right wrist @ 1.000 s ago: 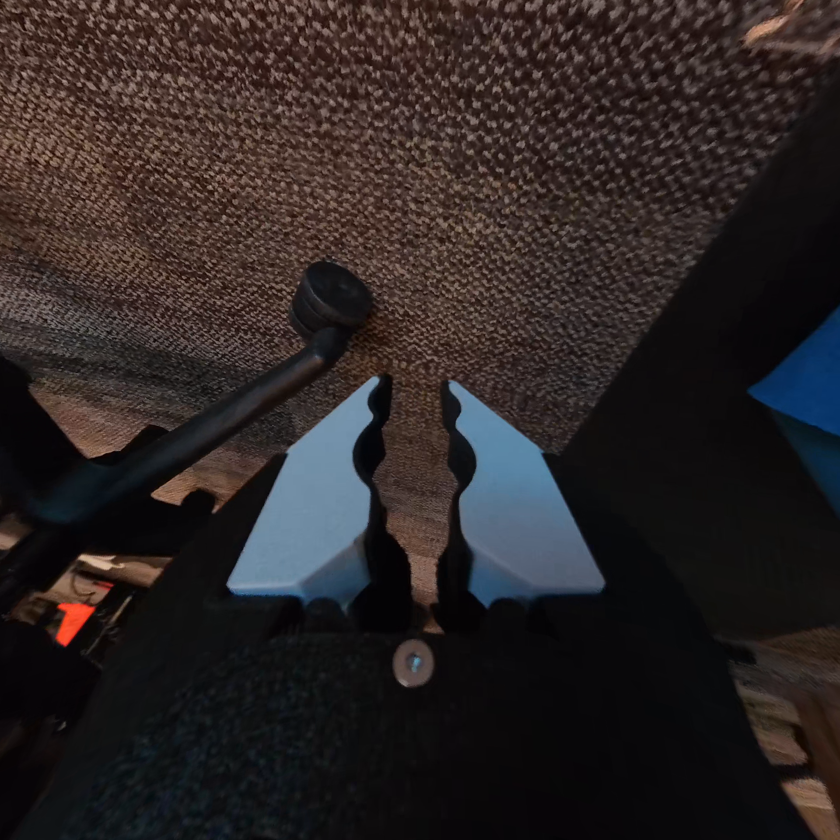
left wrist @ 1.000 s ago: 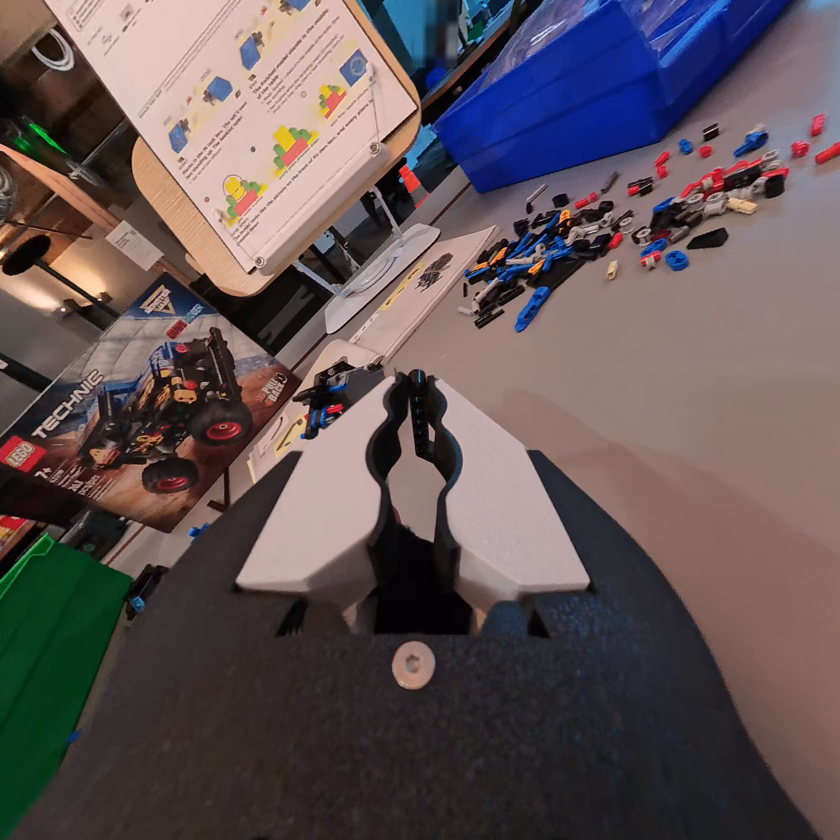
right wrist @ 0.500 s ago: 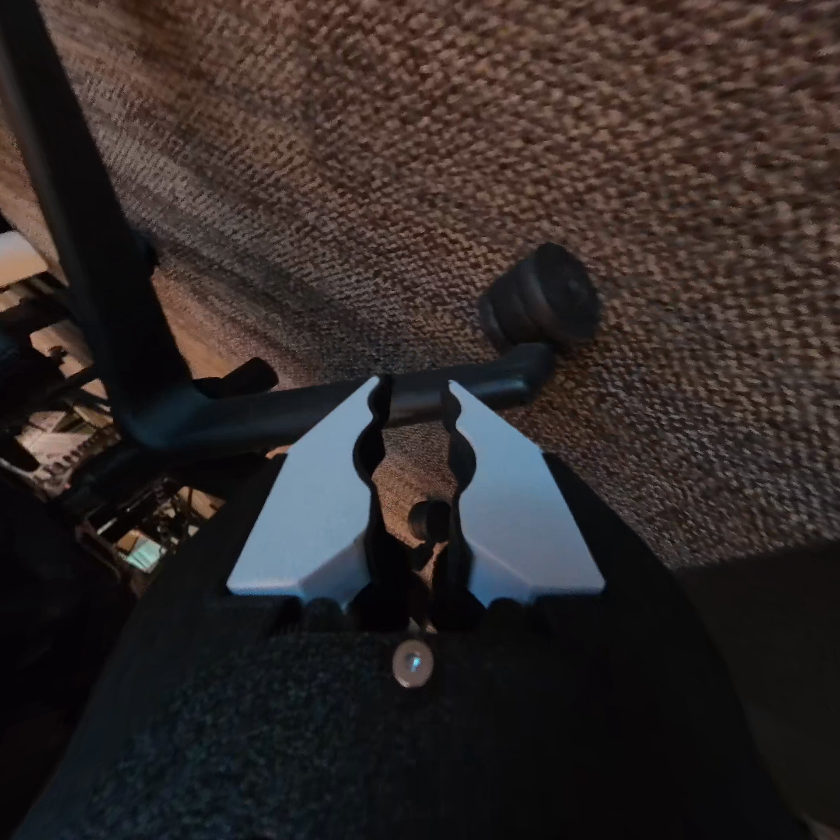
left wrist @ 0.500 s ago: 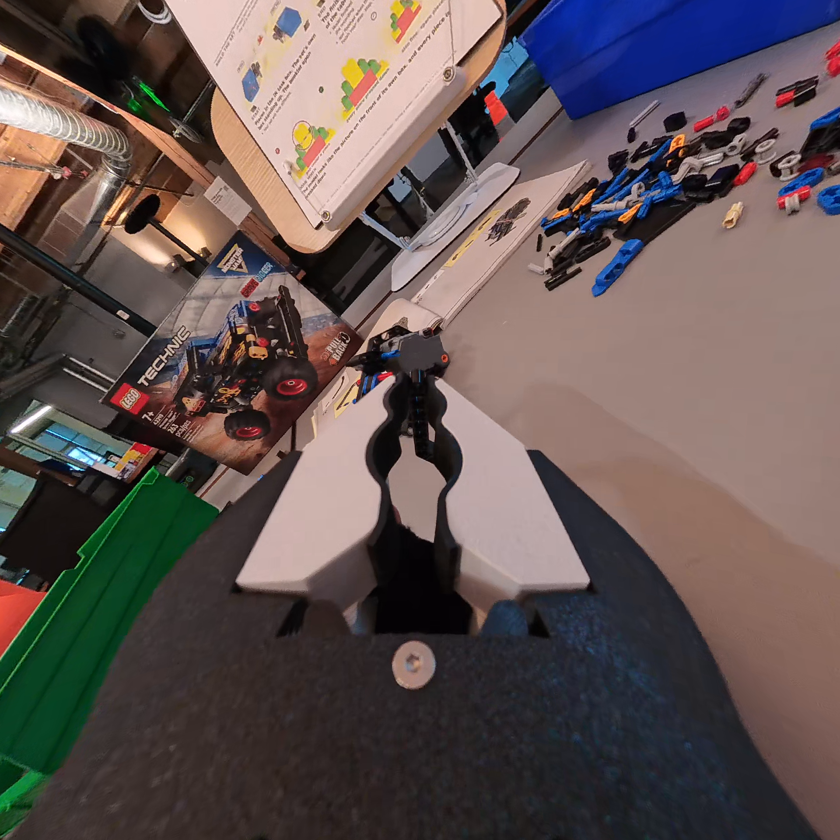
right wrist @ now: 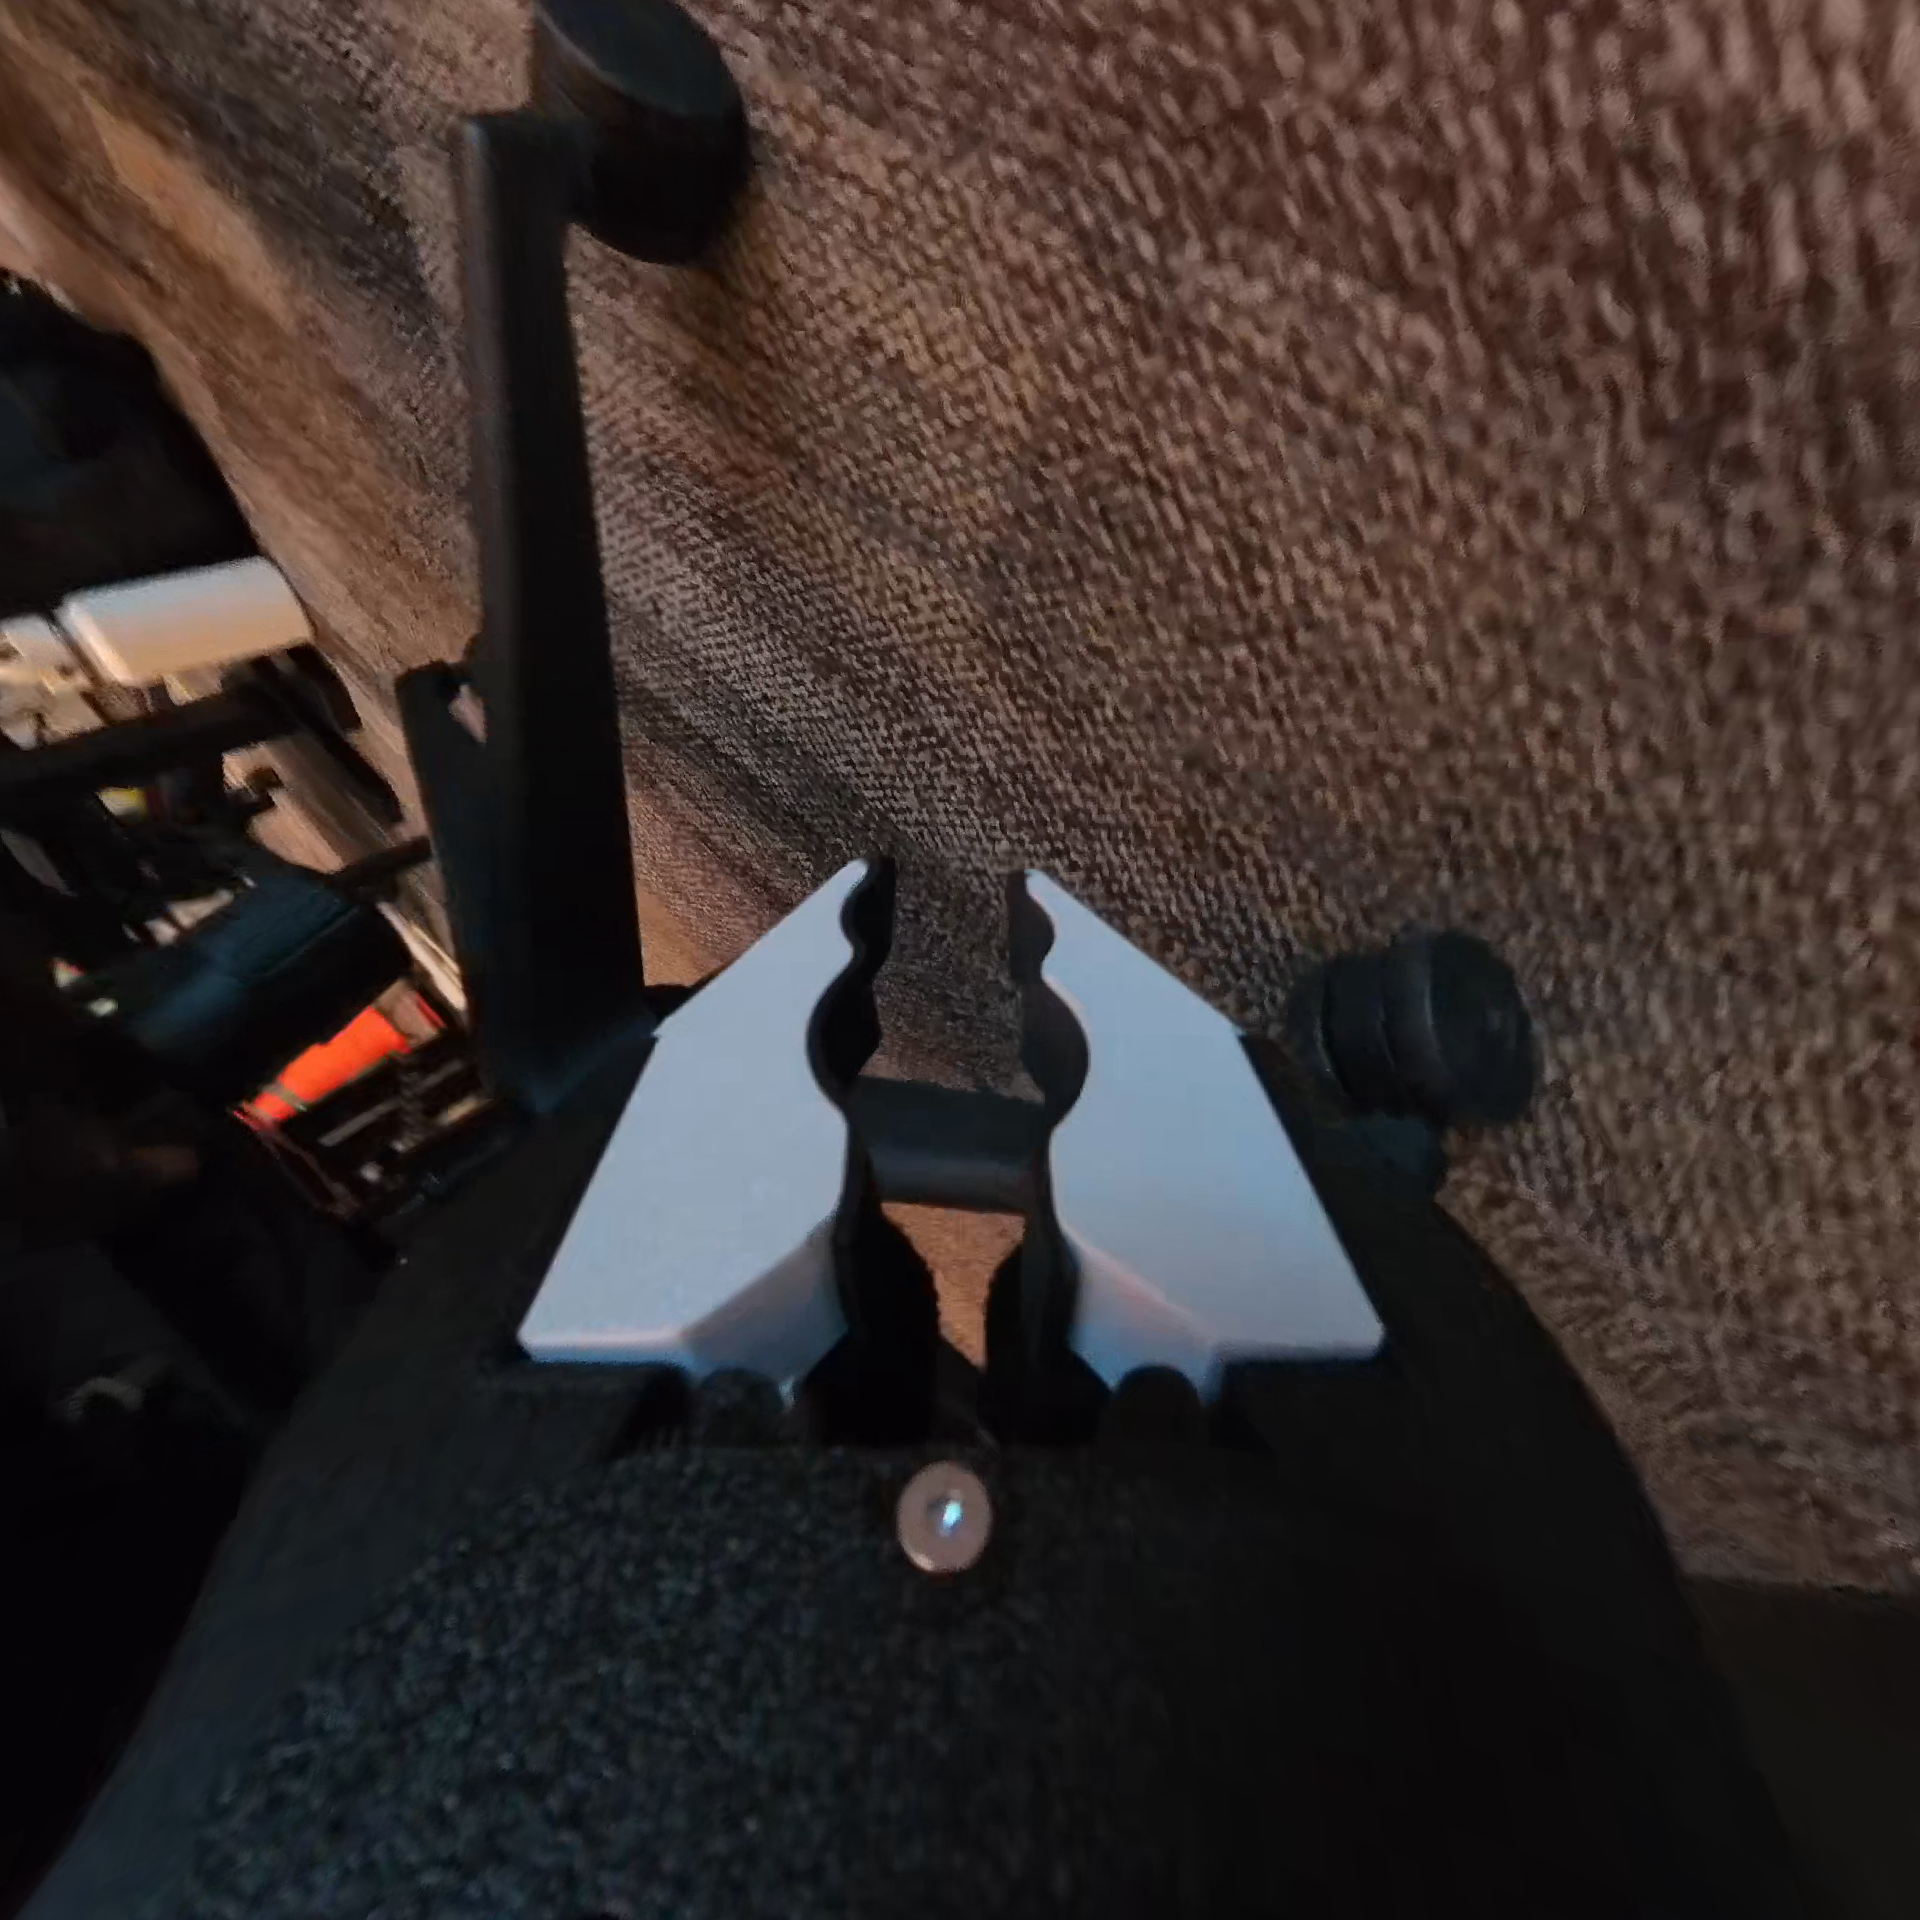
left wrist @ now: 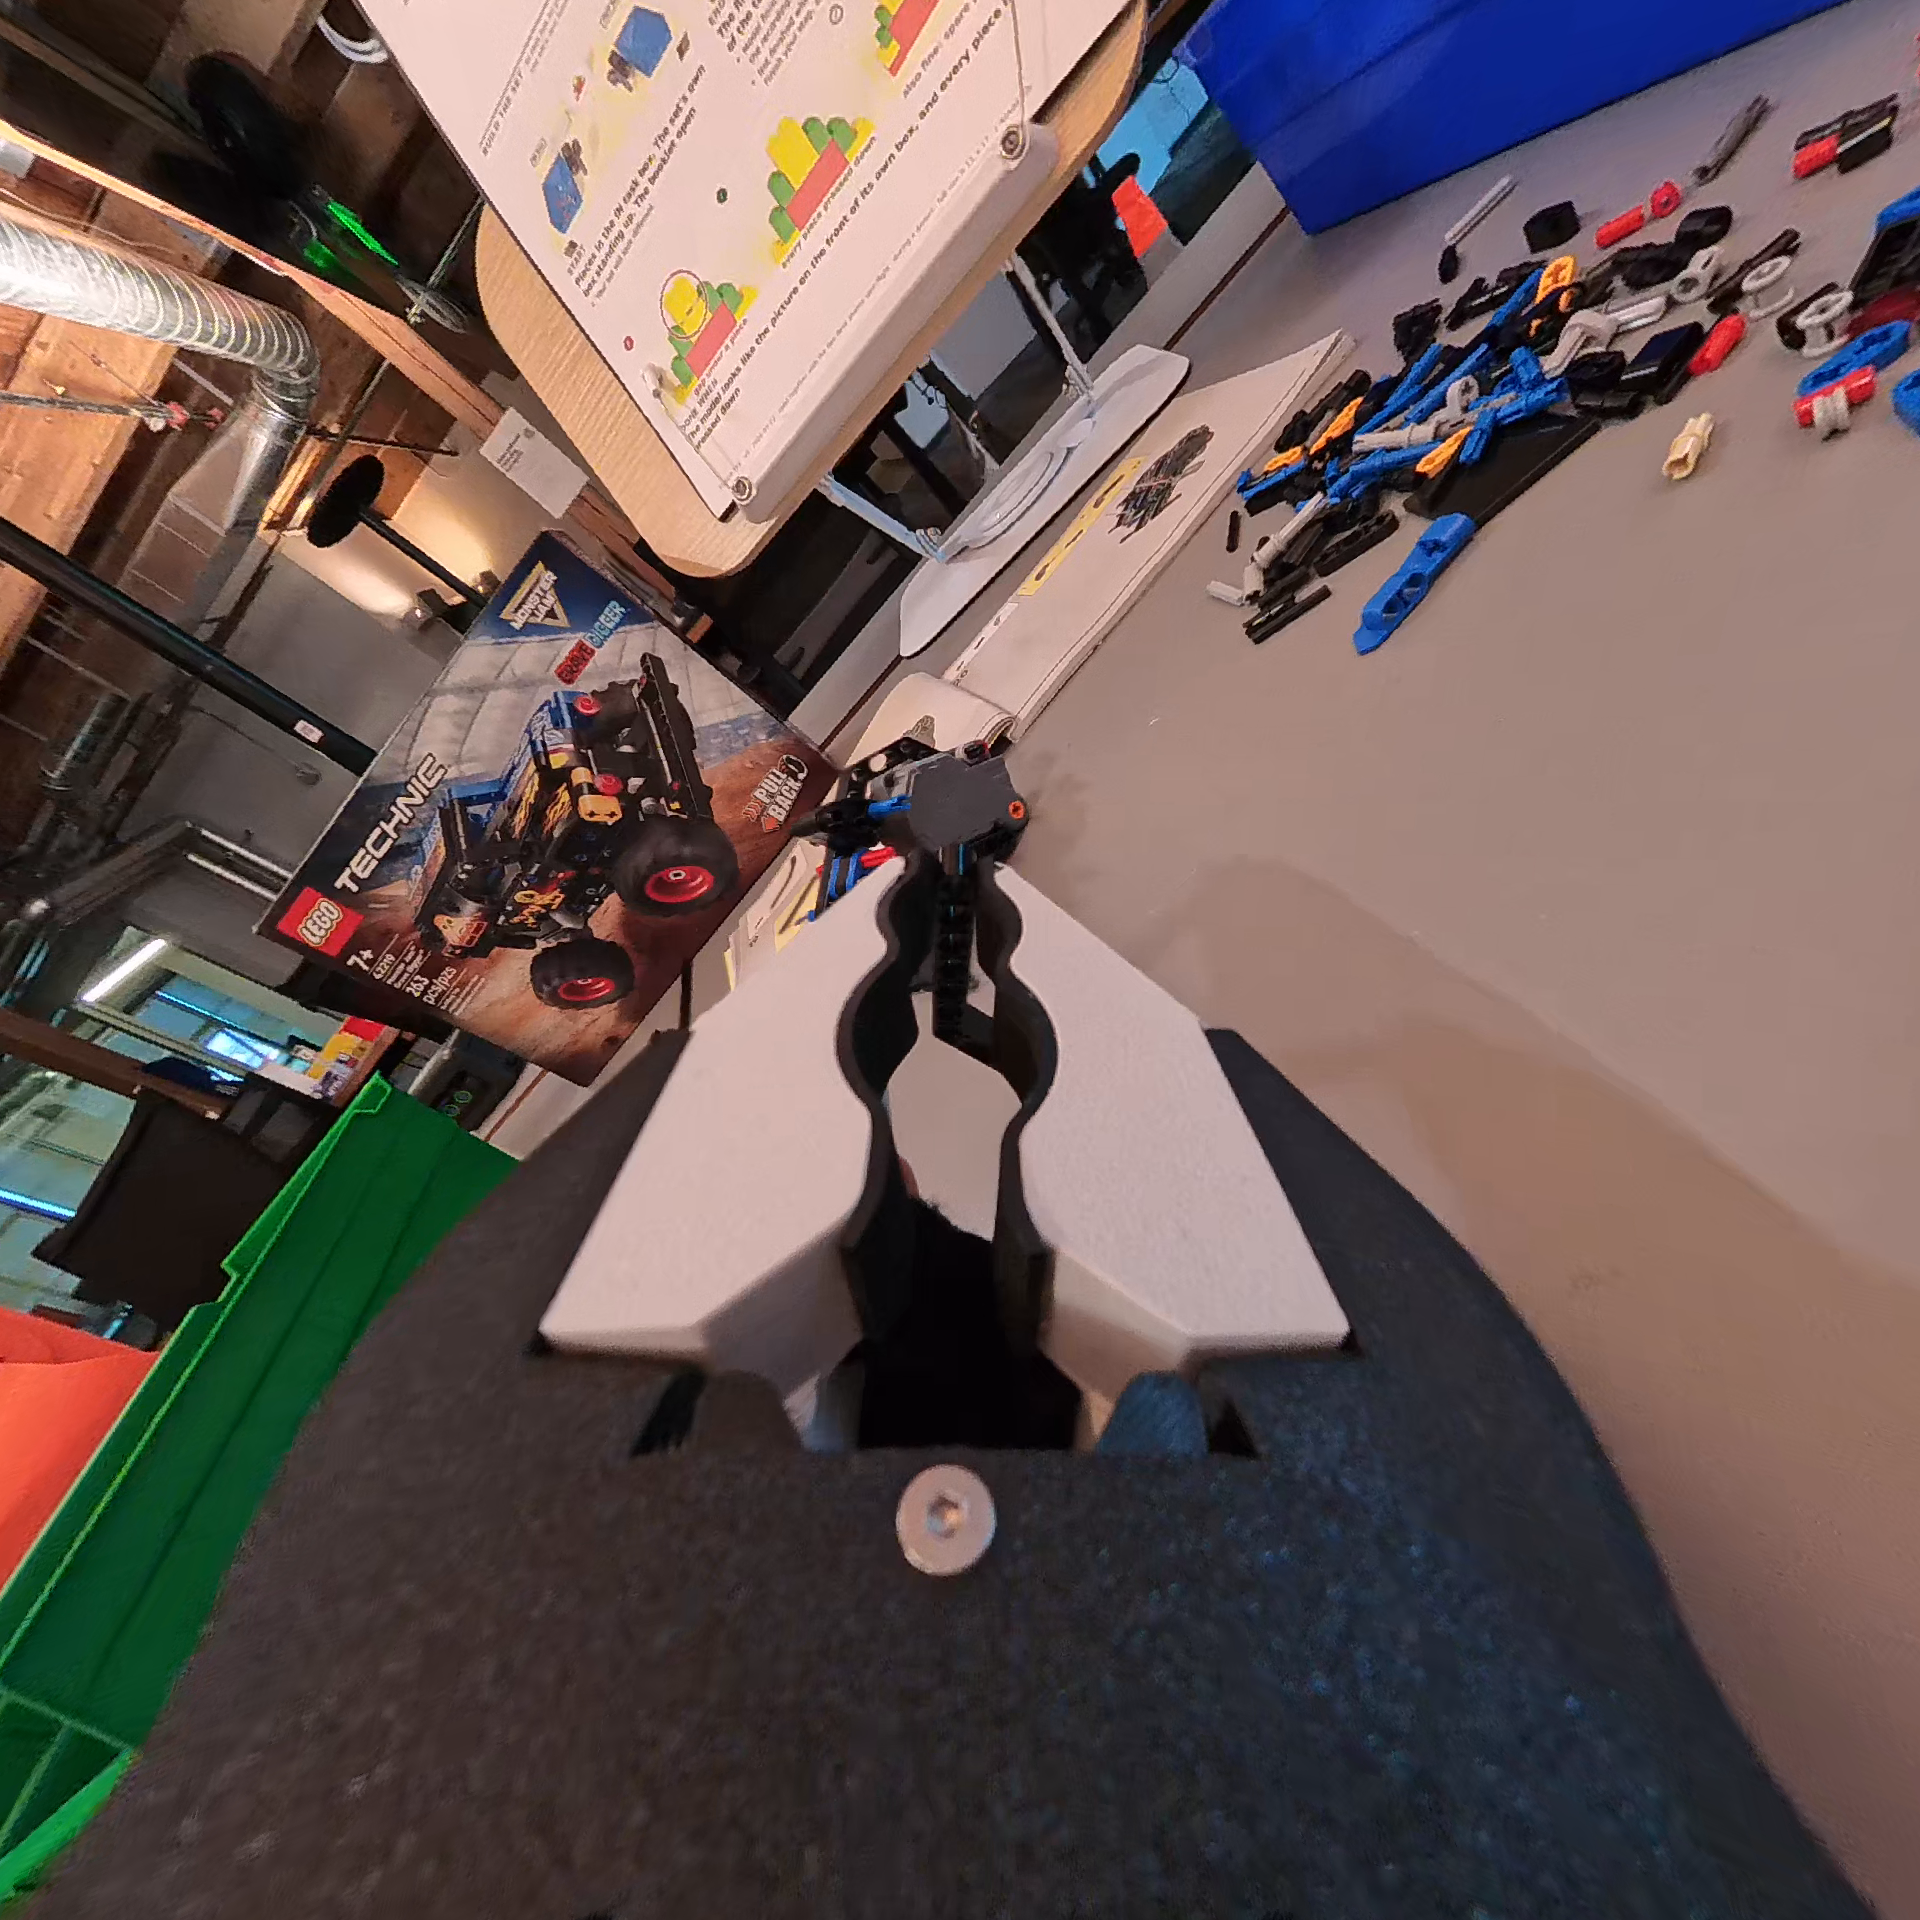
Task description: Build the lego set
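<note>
My left gripper (left wrist: 948,883) is shut on a thin black lego beam (left wrist: 951,961), held over the grey table (left wrist: 1455,987). A small partly built model (left wrist: 940,805) with a grey block and blue and black parts sits right at the beam's far end; I cannot tell if they are joined. A pile of loose blue, black, red and grey pieces (left wrist: 1507,416) lies at the far right. My right gripper (right wrist: 951,883) is slightly open and empty, pointing down at brown carpet (right wrist: 1351,520) below the table.
The set's box (left wrist: 540,831) stands at the left, an open booklet (left wrist: 1143,499) lies beside an instruction board on a stand (left wrist: 779,208). A blue bin (left wrist: 1455,104) and a green bin (left wrist: 208,1403) flank the table. A black chair leg (right wrist: 530,623) and castor (right wrist: 1423,1023) are near the right gripper. My right fingertips sit around 125 cm from my left ones.
The left gripper tilted and moved toward the partly built model, which now sits at the beam's tip. The right gripper swung over the carpet; the chair leg and castors shifted in its view.
</note>
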